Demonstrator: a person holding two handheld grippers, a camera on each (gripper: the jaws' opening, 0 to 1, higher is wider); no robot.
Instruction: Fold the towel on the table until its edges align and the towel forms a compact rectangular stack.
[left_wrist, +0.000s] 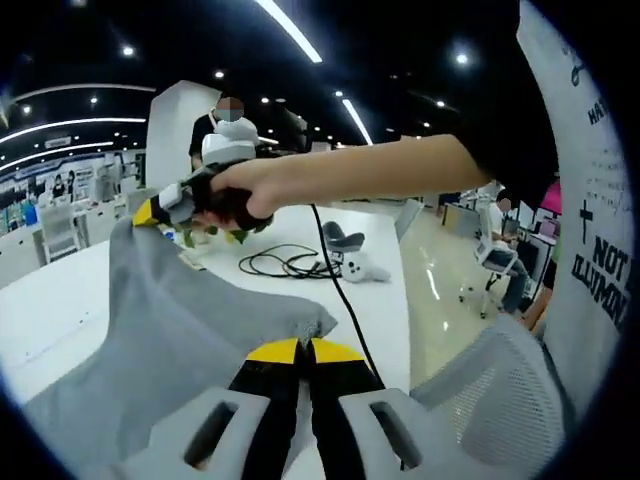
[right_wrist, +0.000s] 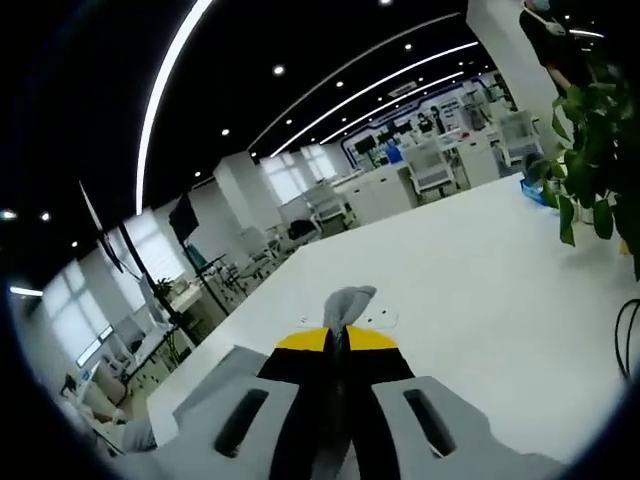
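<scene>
a: largest first. where is your towel?

b: your grey towel (left_wrist: 175, 330) hangs off the white table (left_wrist: 60, 300), stretched between your two grippers. in the left gripper view it runs from a corner at your own tips away and up-left to the far corner. that span is its long axis just now, and it sags in the middle.

a: and the claws?

b: your left gripper (left_wrist: 303, 352) is closed, yellow tips together, with a small peak of cloth pinched just above them. your right gripper (left_wrist: 160, 208), in your hand (left_wrist: 235, 195), seems clamped on the far corner. in the right gripper view its tips (right_wrist: 337, 338) are pressed together with a tuft of grey cloth sticking up between them.

a: what does the next move turn on?

b: my judgement: both corners are up, so the fold depends on laying that held edge over the opposite one. the right corner is higher and farther across the table, the left nearer its edge. bring them down level, or the edges won't align.

a: any containers?

b: none i can make out. a potted plant (right_wrist: 590, 150), a black cable (left_wrist: 285, 262) and a small white toy (left_wrist: 360, 268) sit on the table.
</scene>
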